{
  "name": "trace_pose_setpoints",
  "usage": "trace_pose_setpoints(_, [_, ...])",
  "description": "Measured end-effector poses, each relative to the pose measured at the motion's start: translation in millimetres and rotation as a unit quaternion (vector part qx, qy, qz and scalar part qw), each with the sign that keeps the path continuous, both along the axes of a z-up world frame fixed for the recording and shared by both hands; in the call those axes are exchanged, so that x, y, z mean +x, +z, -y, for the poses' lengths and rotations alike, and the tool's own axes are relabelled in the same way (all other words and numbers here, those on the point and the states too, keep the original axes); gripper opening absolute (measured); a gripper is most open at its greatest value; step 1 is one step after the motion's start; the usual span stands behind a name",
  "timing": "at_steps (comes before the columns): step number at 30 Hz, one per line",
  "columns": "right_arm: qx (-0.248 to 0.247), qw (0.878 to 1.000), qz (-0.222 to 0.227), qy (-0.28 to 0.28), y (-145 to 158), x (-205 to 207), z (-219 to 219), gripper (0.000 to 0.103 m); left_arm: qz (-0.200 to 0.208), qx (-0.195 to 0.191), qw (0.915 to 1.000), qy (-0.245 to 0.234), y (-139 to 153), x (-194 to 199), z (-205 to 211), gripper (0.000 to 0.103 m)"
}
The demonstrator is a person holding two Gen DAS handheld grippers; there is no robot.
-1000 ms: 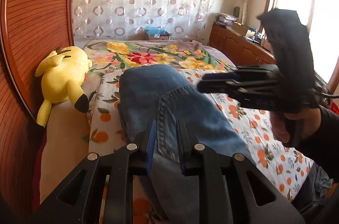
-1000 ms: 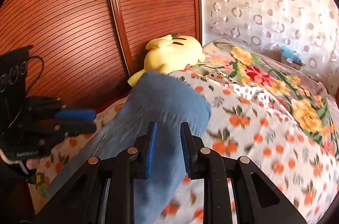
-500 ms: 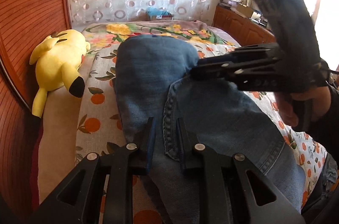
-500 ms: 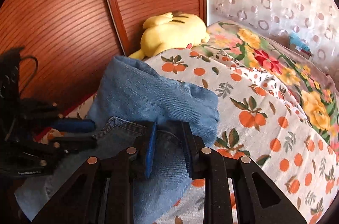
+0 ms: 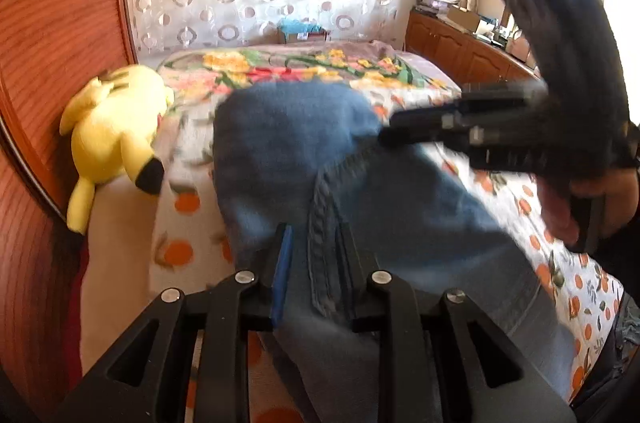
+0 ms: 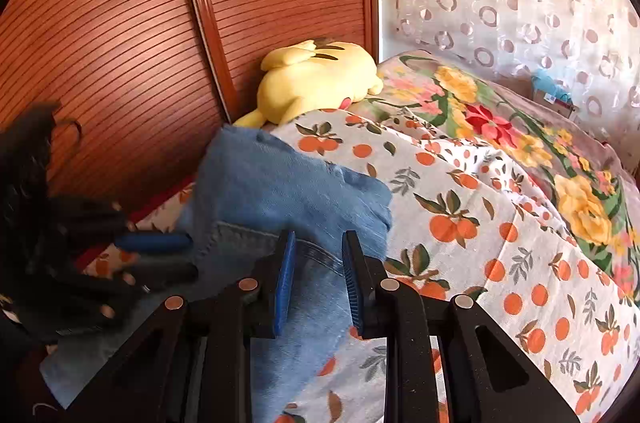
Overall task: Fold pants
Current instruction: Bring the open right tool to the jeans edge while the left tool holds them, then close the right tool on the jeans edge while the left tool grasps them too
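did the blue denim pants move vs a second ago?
Yes. The blue denim pants have come down onto the orange-print bedsheet; in the right wrist view their folded edge sat level with the yellow plush toy, now below it.

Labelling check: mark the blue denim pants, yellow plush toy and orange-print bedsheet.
Blue denim pants (image 6: pixel 280 183), right wrist view, folded leg panel.
Yellow plush toy (image 5: pixel 116 127), left wrist view, body.
Orange-print bedsheet (image 6: pixel 500 263), right wrist view, bare patch.

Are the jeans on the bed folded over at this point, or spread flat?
Folded over. The jeans lie doubled on the orange-print sheet, waistband layer on top; both the left gripper and right gripper hold denim.
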State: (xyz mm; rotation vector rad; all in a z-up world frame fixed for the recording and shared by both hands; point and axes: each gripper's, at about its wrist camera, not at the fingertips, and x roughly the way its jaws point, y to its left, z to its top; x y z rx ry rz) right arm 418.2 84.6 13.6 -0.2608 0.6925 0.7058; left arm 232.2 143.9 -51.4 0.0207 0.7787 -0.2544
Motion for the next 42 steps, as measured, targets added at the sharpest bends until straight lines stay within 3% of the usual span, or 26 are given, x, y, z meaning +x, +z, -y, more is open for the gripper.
trace_pose_setpoints(4, [0.005, 1.000, -0.012, 0.002, 1, 5, 0, 0.025, 0.008, -0.005, 0.9999, -0.008, 14, 30, -2, 0.023])
trace_pose_setpoints(10, [0.007, 1.000, -0.026, 0.001, -6, 23, -3, 0.029, -0.031, -0.007, 0.9994, -0.014, -2, 76, -13, 0.023])
trace_pose_setpoints(16, [0.033, 0.999, -0.034, -0.003, -8, 29, 5, 0.030, -0.017, -0.009, 0.9995, -0.024, -2, 71, -13, 0.023])
trace_pose_setpoints(18, [0.037, 0.999, -0.029, -0.009, -6, 27, 8, 0.036, -0.004, -0.006, 0.9997, -0.022, 3, 62, -14, 0.026])
trace_pose_setpoints(20, [0.040, 0.999, -0.023, -0.016, -5, 25, 11, 0.041, 0.001, -0.012, 0.9998, -0.013, 7, 57, -19, 0.048])
trace_pose_setpoints(21, [0.040, 0.999, -0.022, -0.017, -5, 24, 12, 0.042, 0.007, -0.018, 0.9998, -0.008, 10, 53, -22, 0.054])
trace_pose_setpoints(23, [0.038, 0.999, -0.022, -0.016, -7, 21, 14, 0.043, 0.018, -0.021, 0.9996, 0.001, 14, 47, -28, 0.088])
trace_pose_setpoints(26, [0.042, 0.999, -0.026, -0.016, -8, 20, 15, 0.045, 0.018, -0.017, 0.9997, 0.006, 16, 45, -34, 0.099])
trace_pose_setpoints(29, [0.044, 0.998, -0.032, -0.015, -8, 24, 15, 0.050, 0.015, -0.005, 0.9995, 0.028, 15, 49, -42, 0.099])
trace_pose_setpoints(33, [0.056, 0.997, -0.056, -0.010, -12, 41, 14, 0.057, -0.018, -0.035, 0.9987, 0.032, 7, 63, -52, 0.099])
trace_pose_setpoints(37, [0.067, 0.994, -0.090, 0.008, -18, 60, 11, 0.057, -0.053, -0.044, 0.9972, 0.028, -8, 79, -51, 0.099])
trace_pose_setpoints(42, [0.068, 0.990, -0.117, 0.026, -24, 77, 8, 0.057, -0.076, -0.064, 0.9951, 0.008, -19, 86, -49, 0.085])
